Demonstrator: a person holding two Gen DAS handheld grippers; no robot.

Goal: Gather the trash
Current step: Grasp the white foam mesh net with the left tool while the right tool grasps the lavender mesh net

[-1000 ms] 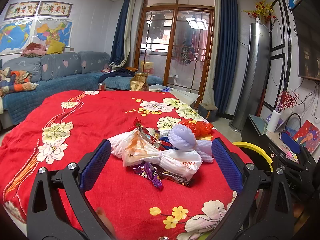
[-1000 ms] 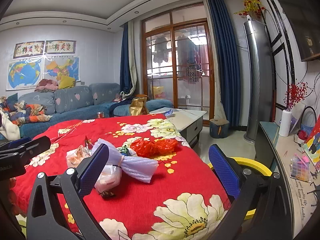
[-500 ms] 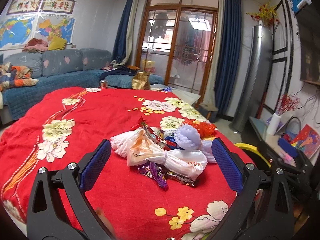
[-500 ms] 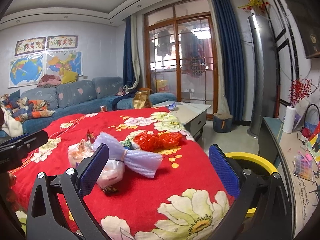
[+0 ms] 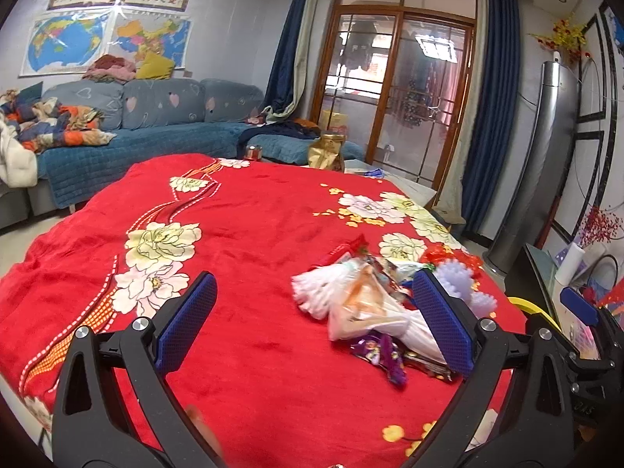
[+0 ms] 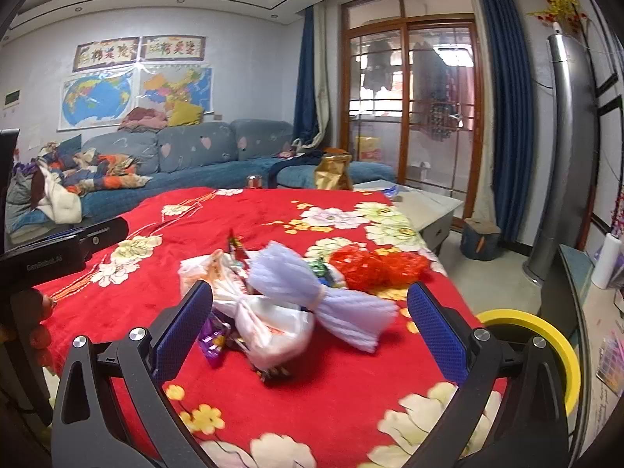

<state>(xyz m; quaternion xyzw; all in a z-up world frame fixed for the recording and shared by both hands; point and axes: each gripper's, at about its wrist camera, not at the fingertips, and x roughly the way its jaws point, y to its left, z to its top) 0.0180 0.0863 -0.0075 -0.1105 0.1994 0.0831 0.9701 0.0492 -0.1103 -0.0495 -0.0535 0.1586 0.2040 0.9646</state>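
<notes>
A heap of trash lies on the red flowered cloth [image 5: 241, 241]: a knotted white plastic bag [image 5: 362, 308], a pale lilac knotted bag [image 6: 312, 292], a red plastic bag [image 6: 374, 265] and purple candy wrappers [image 5: 382, 355]. My left gripper [image 5: 312, 327] is open and empty above the cloth, the heap just left of its right finger. My right gripper [image 6: 308, 327] is open and empty, with the white and lilac bags between its fingers' line of sight. The left gripper's body [image 6: 58, 253] shows at the left of the right wrist view.
A yellow round bin rim [image 6: 546, 335] stands off the table's right edge. A grey coffee table [image 6: 425, 206], blue sofa [image 6: 195, 163] and gold bag [image 6: 331, 171] are behind. A cabinet with a white vase [image 6: 608, 261] is on the right.
My left gripper has swung left, so the trash heap now sits toward its right finger. My right gripper has moved closer to the heap and turned slightly left. Both stayed open.
</notes>
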